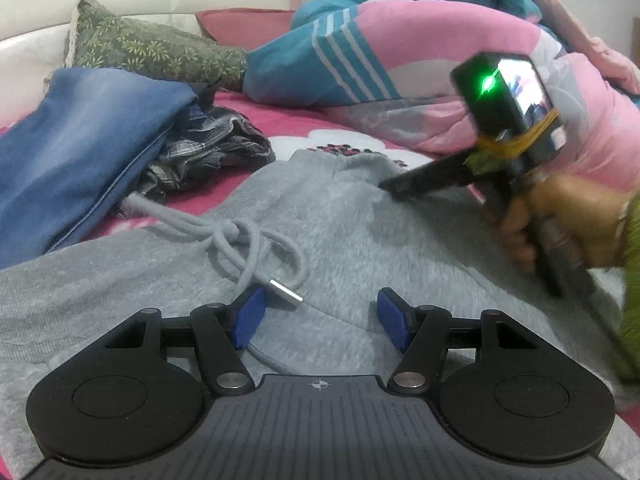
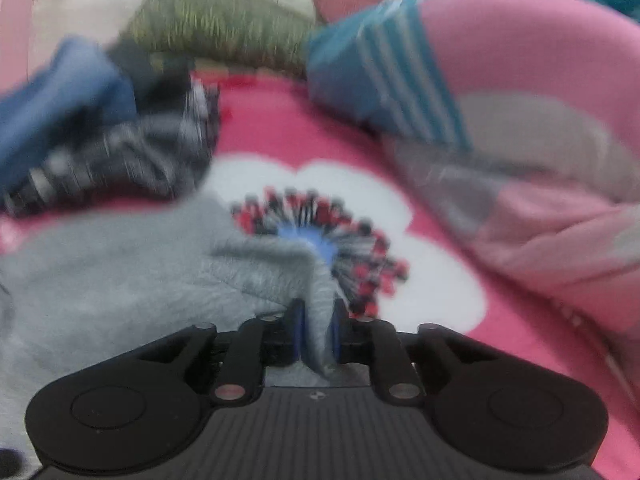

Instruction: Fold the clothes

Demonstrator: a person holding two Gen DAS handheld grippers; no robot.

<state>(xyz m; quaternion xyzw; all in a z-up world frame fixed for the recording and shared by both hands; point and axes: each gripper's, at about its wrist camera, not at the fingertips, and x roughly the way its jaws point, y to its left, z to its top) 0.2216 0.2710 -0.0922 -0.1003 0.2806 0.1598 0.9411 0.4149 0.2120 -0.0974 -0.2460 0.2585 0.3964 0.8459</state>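
A grey fleece garment (image 1: 320, 224) lies spread on the bed, its knotted drawstring (image 1: 240, 240) with a metal tip lying on top. My left gripper (image 1: 318, 312) hovers just above the fleece, open, with the drawstring tip beside its left pad and nothing held. In the left wrist view my right gripper (image 1: 390, 186), held by a hand, has its tips on the garment's far edge. The blurred right wrist view shows my right gripper (image 2: 318, 330) shut on a pinched ridge of the grey garment (image 2: 120, 264).
Blue jeans (image 1: 80, 140) and a dark patterned cloth (image 1: 208, 148) lie at the left. A pink and teal quilt (image 1: 400, 60) is heaped at the back right, with a green pillow (image 1: 152, 48) behind. The pink floral bedsheet (image 2: 400, 216) shows beyond the garment.
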